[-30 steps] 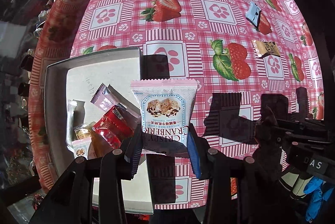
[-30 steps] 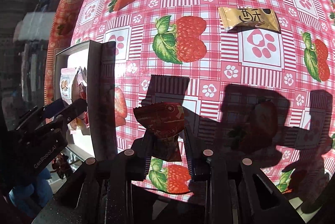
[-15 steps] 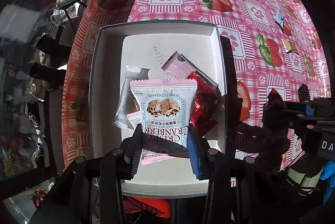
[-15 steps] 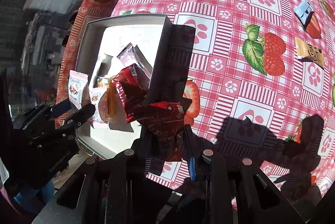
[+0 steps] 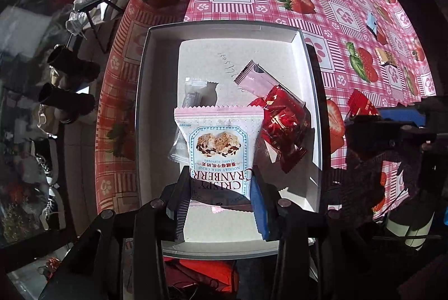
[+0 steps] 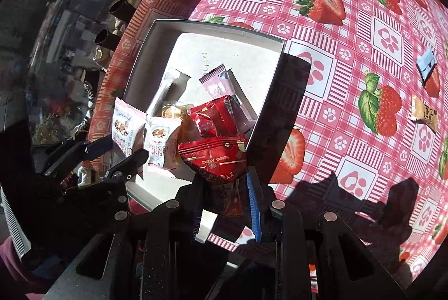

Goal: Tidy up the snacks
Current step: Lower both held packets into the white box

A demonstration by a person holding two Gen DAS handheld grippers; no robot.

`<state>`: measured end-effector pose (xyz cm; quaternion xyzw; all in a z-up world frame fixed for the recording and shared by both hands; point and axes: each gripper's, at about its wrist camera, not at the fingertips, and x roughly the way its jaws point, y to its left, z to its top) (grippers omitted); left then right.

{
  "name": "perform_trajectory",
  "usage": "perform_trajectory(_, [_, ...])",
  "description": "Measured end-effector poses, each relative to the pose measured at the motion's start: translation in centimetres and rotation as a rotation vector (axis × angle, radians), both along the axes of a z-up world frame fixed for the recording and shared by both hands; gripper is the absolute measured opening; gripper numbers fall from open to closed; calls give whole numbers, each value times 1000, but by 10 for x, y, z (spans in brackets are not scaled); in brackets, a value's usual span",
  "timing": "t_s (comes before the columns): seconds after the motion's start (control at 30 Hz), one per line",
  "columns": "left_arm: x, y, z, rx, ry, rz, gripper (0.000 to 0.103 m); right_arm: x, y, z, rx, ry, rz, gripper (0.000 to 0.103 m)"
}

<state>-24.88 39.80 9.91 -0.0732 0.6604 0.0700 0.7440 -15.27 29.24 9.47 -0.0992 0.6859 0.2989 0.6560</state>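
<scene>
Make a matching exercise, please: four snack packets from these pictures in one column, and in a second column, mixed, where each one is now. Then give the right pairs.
Things:
1. cranberry nougat packet
2. red packet with gold print
3. light blue packet
4. pink striped packet

Places:
A. lying inside the white box
B. held in the right tool
C. on the tablecloth, far from the box
D. held in the left tool, above the box

Pairs: 1-D, 2-B, 3-C, 4-A
</scene>
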Motion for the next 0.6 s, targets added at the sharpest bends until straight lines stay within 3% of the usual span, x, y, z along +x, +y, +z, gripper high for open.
perform_trajectory(0.2, [-1, 2, -2, -1, 1, -32, 43, 0, 22, 13, 30, -27, 22, 29])
perform_trajectory(0.6, [-2, 8, -11, -11, 31, -58, 43, -10, 33, 2, 16, 0, 47, 29])
